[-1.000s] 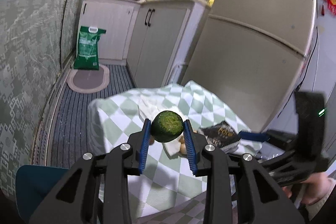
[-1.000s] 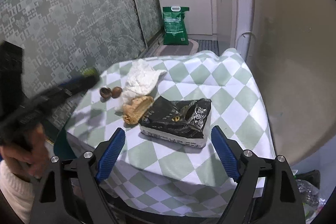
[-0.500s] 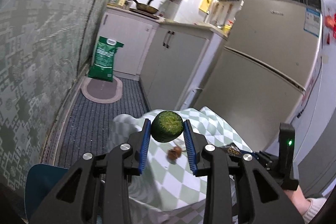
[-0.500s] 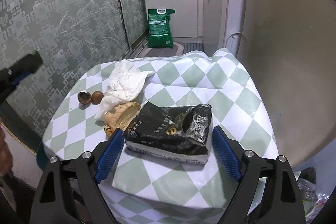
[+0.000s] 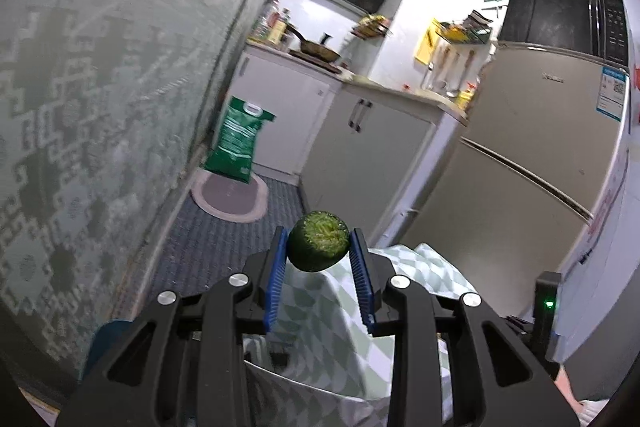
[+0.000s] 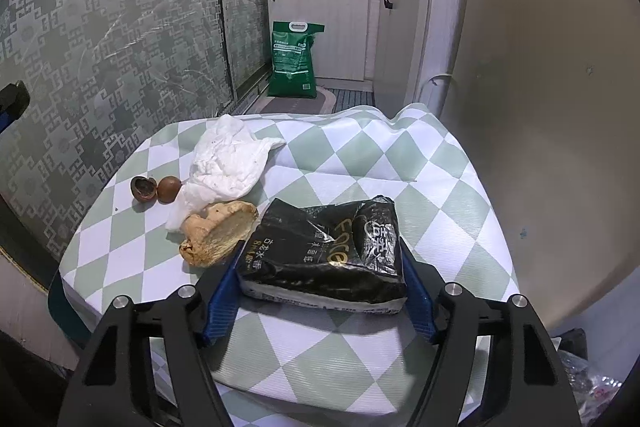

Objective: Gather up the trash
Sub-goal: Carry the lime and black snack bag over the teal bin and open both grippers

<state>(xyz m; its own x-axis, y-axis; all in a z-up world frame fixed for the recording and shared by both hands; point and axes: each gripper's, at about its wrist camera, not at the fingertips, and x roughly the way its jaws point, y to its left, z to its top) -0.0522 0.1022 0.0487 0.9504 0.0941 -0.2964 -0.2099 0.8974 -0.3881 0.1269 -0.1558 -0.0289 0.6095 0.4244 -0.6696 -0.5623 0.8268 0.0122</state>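
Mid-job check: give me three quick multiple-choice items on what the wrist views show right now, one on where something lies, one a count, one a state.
1. Where does the bread chunk lie relative to the black tissue pack?
A. On top of it
B. Beside it, on its left in the right wrist view
C. Behind it, by the fridge

2. How many brown nut shells lie on the checked tablecloth?
A. Two
B. Four
C. None

3. What is the left tool doing?
A. Standing empty
B. Clamping a green fruit
C. Holding the crumpled tissue

Answers: 1 B, the bread sits against the pack's left end. 2 A, a pair lies by the tissue. 3 B, both blue pads press on the fruit.
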